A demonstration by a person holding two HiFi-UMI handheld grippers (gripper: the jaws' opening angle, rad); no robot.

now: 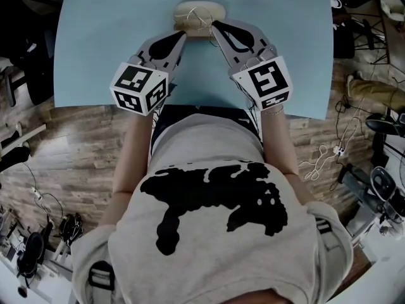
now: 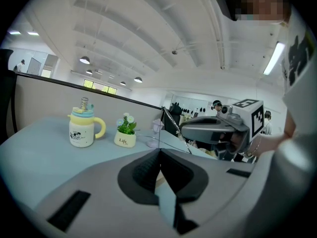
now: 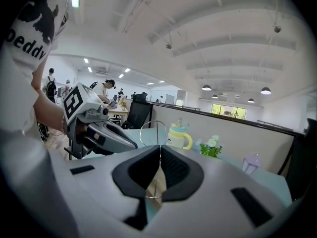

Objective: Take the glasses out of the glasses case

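The glasses [image 1: 200,21] are a thin wire frame, held between the two grippers at the 12 o'clock side of the blue table [image 1: 101,43], right over the near edge of the beige glasses case [image 1: 200,9]. The head view does not show whether they are fully clear of the case.

The left gripper [image 1: 183,37] comes in from about 7 o'clock of the frame. Its jaws are closed together, and a fine wire rises from their tips in the left gripper view. The right gripper [image 1: 214,25] comes in from about 5 o'clock, with its jaws pinched tight on the wire. A rim loop stands up beyond the pads in the right gripper view.

The frame is probably very light and springy, and easily bent or twisted if the two grippers pull apart or turn against each other. The wire is slim and smooth, so it could pivot or slip in the pads. The safest holds are likely the metal near the hinges or the bridge, not the lenses. The case looks light too, and may shift if the frame catches on it.
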